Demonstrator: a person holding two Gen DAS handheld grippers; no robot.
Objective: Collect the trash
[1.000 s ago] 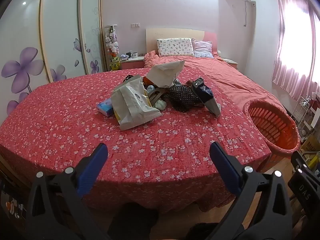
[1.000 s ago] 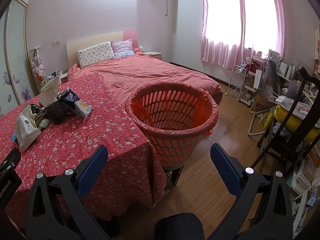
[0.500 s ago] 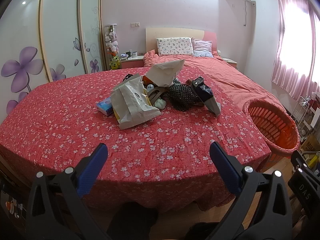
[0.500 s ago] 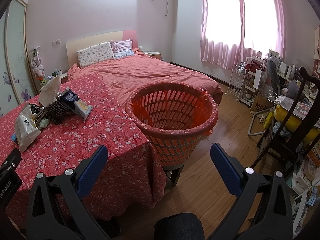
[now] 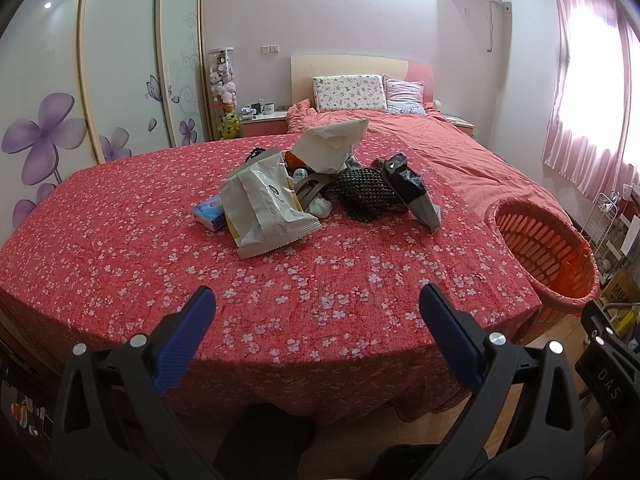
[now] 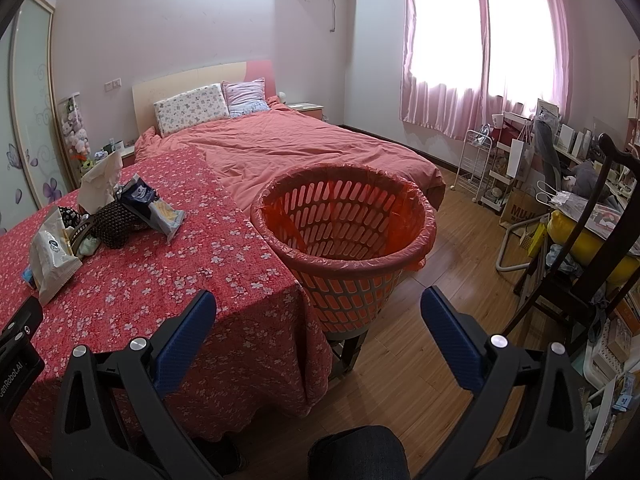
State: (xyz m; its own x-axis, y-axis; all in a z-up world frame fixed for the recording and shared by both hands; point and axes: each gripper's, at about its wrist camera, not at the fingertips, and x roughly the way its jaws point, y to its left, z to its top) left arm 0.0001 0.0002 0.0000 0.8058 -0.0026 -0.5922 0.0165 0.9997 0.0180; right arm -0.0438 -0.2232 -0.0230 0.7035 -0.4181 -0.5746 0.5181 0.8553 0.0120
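Left gripper (image 5: pixel 312 304): we hold it low at the near edge of the table, blue fingers (image 5: pixel 188 332) wide apart, nothing in it.
Right gripper (image 6: pixel 316 308): its fingers are wide apart too and hold nothing; it points at the basket.
Trash pile (image 5: pixel 320 188): it sits in the middle of the red flowered tablecloth (image 5: pixel 120 248), well away from both grippers.
What we see in the pile: a big white snack bag (image 5: pixel 264 204) in front, a pale paper bag (image 5: pixel 332 146) standing up behind it, a dark woven thing (image 5: pixel 366 196), a dark snack bag (image 5: pixel 412 192) leaning on it, and a small blue tissue pack (image 5: pixel 210 210).
Orange basket (image 6: pixel 344 240): it stands just beside the table's right side, with a thin red liner (image 6: pixel 416 256) inside. It looks empty, so we think nothing is collected yet.
What could go wrong: the bags lean on each other, so pulling one may tip the rest. The white bag looks slippery and puffy, and a weak pinch may drop it. The cloth could bunch up if our fingers drag on it.
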